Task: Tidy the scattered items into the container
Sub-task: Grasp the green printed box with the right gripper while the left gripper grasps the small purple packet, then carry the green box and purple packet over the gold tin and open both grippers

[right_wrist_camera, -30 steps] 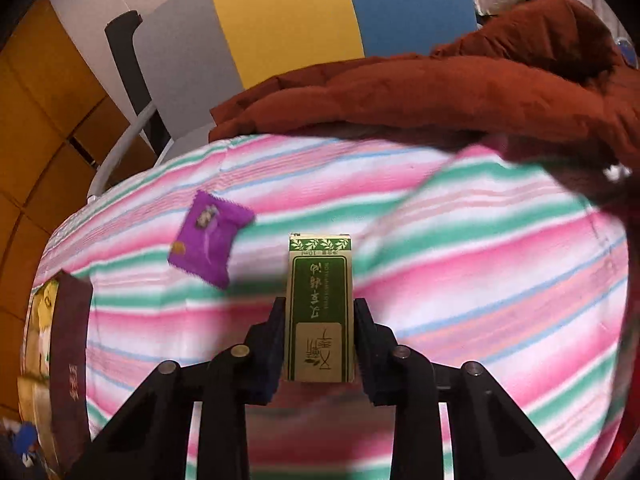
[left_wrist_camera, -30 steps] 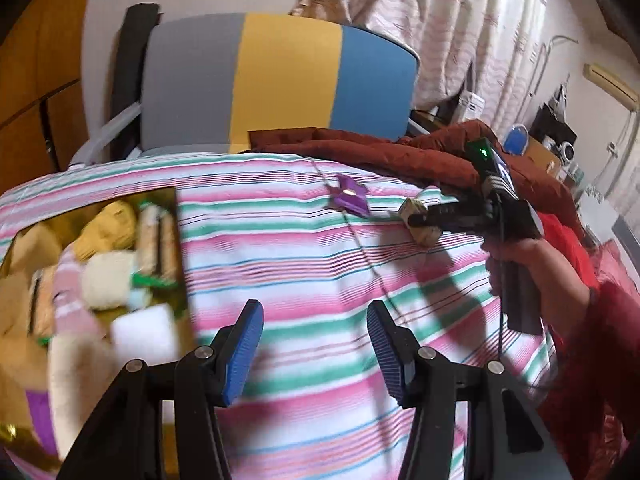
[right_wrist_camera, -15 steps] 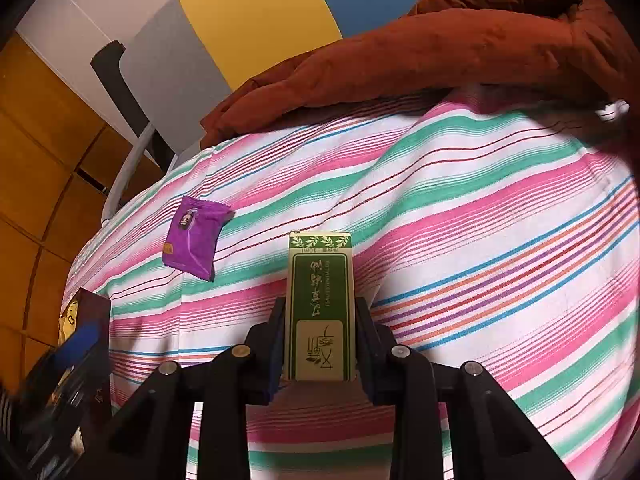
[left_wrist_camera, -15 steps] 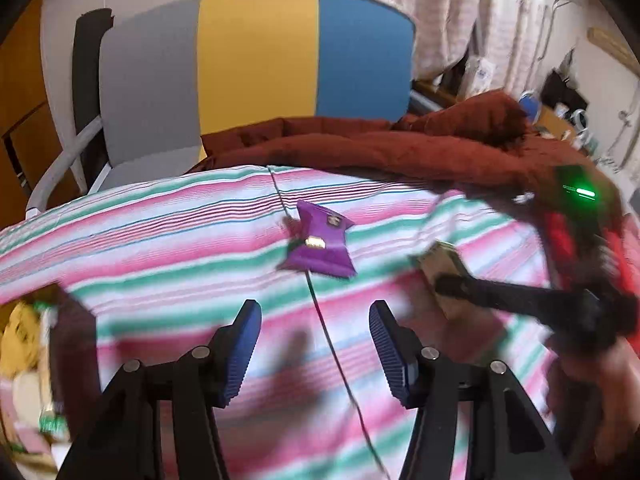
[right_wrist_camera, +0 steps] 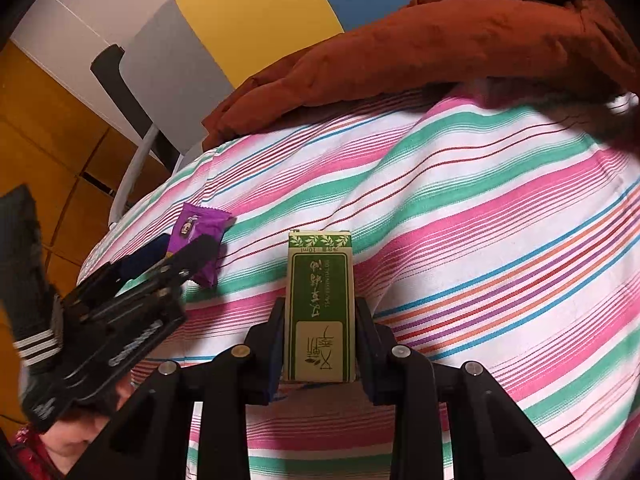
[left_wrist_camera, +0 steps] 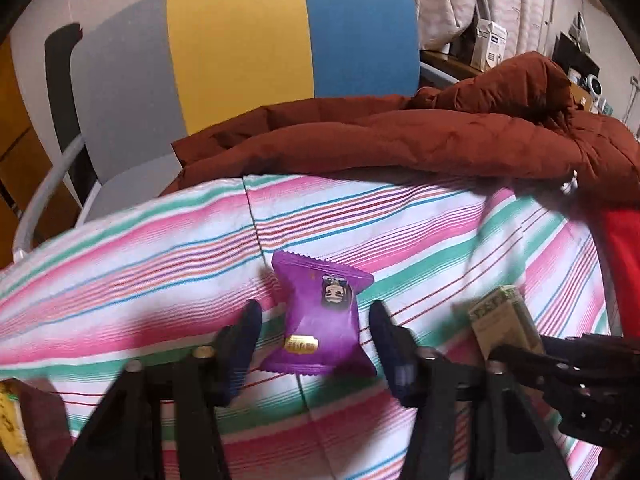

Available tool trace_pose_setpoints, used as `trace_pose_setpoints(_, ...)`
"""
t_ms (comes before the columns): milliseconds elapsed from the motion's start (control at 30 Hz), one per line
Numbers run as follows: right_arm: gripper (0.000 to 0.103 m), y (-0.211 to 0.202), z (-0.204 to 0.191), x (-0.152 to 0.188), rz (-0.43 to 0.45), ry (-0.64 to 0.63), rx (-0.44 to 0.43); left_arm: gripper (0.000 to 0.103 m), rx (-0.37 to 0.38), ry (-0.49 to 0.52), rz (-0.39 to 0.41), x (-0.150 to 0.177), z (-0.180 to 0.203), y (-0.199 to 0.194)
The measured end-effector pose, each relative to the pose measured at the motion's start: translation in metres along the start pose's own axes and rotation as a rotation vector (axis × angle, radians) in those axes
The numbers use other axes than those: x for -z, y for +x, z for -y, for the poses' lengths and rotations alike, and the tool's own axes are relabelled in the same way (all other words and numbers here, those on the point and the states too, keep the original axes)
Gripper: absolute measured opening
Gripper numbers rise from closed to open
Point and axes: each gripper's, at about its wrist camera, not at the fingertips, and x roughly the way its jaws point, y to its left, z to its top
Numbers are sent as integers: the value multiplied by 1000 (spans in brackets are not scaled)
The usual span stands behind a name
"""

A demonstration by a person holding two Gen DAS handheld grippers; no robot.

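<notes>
A purple snack packet (left_wrist_camera: 320, 312) lies flat on the striped cloth (left_wrist_camera: 120, 280). My left gripper (left_wrist_camera: 316, 316) straddles it, one finger on each side. The jaws are closing, with a small gap still showing between pads and wrapper. In the right wrist view the same packet (right_wrist_camera: 196, 226) sits partly behind the left gripper's fingers (right_wrist_camera: 192, 252). My right gripper (right_wrist_camera: 320, 312) is shut on a green and cream carton (right_wrist_camera: 320, 304), held upright above the cloth. That carton (left_wrist_camera: 504, 320) also shows at the right of the left wrist view. A corner of the container (left_wrist_camera: 40, 420) peeks in at the lower left.
A rust-brown padded jacket (left_wrist_camera: 400, 140) lies heaped along the far edge of the cloth. Behind it stands a chair with a grey, yellow and blue back (left_wrist_camera: 240, 40). Boxes and devices (left_wrist_camera: 488, 40) crowd a shelf at the far right. A person's hand (right_wrist_camera: 80, 436) holds the left gripper.
My left gripper swung right, away from the container, and came down over the purple packet with its jaws narrowing. The right gripper kept the carton and hardly moved.
</notes>
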Motion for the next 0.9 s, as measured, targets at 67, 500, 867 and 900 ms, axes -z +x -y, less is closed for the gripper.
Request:
trace_pose_setpoints(67, 32, 1, -1, -1, 0, -5, 3, 37, 16, -16, 14, 5, -4, 2)
trace_pose_setpoints(500, 32, 4, -4, -2, 9, -27, 12, 34, 8, -115, 132, 57, -16, -25)
trace_pose_setpoints(867, 32, 0, -18, -4, 62, -105, 1, 34, 60, -205, 127, 111, -20, -67)
trace_pose_setpoints(900, 32, -2, -21, -4, 70, -115, -2, 34, 61, -206, 126, 114, -19, -72)
